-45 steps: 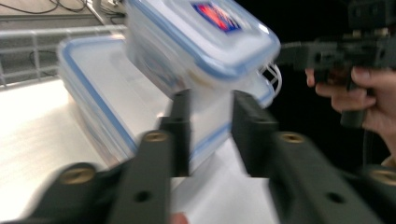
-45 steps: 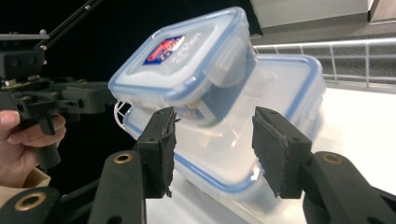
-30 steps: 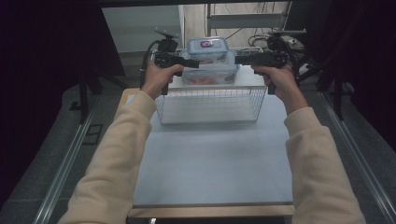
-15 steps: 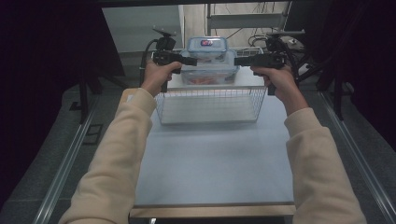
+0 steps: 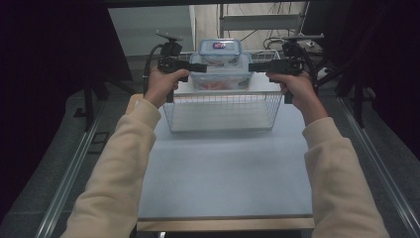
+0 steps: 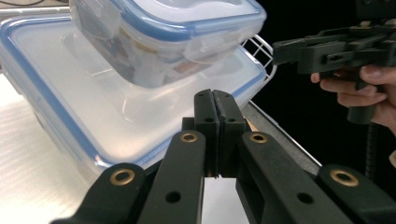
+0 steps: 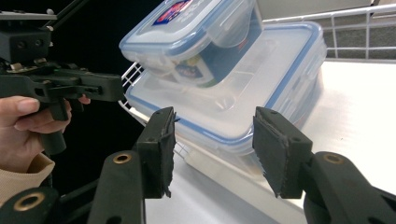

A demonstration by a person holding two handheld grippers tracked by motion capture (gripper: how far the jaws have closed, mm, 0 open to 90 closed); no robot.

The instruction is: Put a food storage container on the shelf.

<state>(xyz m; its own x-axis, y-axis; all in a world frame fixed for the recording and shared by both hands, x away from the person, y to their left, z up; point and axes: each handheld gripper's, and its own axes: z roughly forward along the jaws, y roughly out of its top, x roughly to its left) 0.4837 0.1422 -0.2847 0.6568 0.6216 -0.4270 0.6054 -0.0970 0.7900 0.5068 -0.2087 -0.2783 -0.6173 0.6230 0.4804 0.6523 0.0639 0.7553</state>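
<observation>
Stacked containers, small lidded box (image 6: 173,32) atop large flat box (image 7: 243,98), just beyond both jaws, left gripper (image 6: 215,105) jaws pressed together empty, right gripper (image 7: 212,135) jaws half open, nothing between, high view adds wire basket (image 5: 223,106) on tabletop (image 5: 223,168)

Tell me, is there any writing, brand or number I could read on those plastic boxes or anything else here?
Nothing can be read with certainty.
Sticker on the lid of the small box: red and blue, lettering too blurred to read.
Label showing through the small box's clear wall: blue with a pale patch, print too small to read.
Large box beneath it: no writing visible.
</observation>
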